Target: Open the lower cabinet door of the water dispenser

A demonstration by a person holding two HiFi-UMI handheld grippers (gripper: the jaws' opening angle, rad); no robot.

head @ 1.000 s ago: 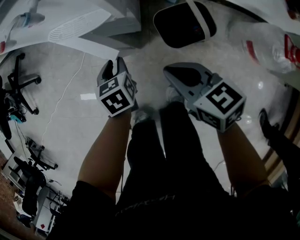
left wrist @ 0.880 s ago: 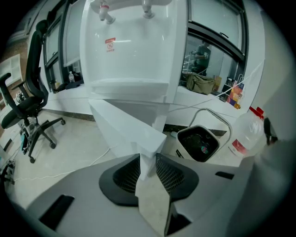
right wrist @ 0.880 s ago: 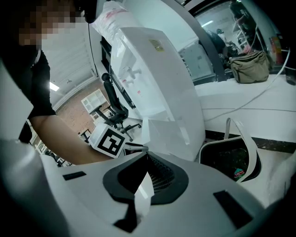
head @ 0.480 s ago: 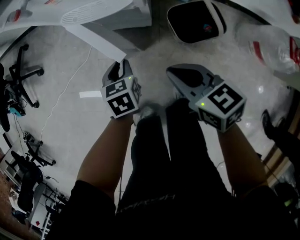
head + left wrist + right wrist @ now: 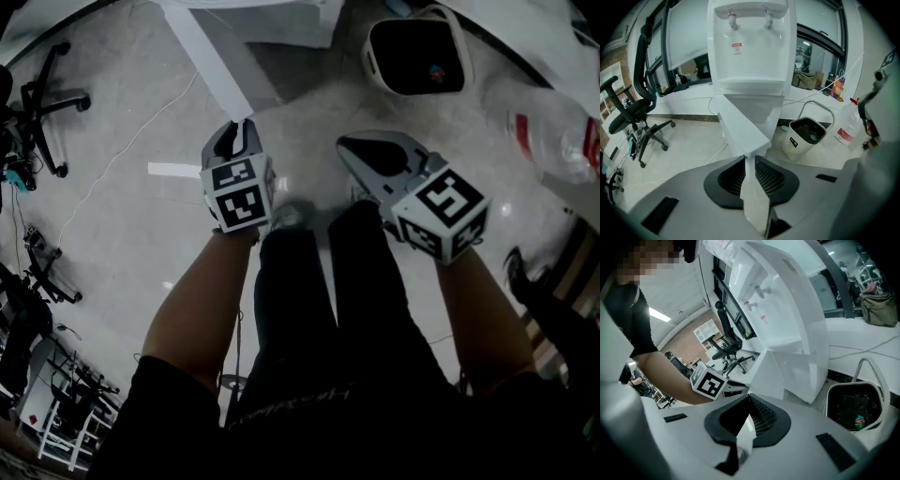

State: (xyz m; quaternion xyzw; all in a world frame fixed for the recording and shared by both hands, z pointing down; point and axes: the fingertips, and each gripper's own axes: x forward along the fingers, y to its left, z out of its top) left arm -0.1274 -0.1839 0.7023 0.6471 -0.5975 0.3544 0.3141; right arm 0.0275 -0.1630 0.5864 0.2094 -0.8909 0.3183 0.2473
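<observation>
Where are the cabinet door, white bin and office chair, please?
cabinet door (image 5: 740,125), left gripper view, top edge.
white bin (image 5: 799,151), left gripper view, side wall.
office chair (image 5: 629,115), left gripper view, seat.

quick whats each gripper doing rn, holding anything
left gripper: jaws closing on the edge of the cabinet door, which sits between them
right gripper: closed, holding nothing
</observation>
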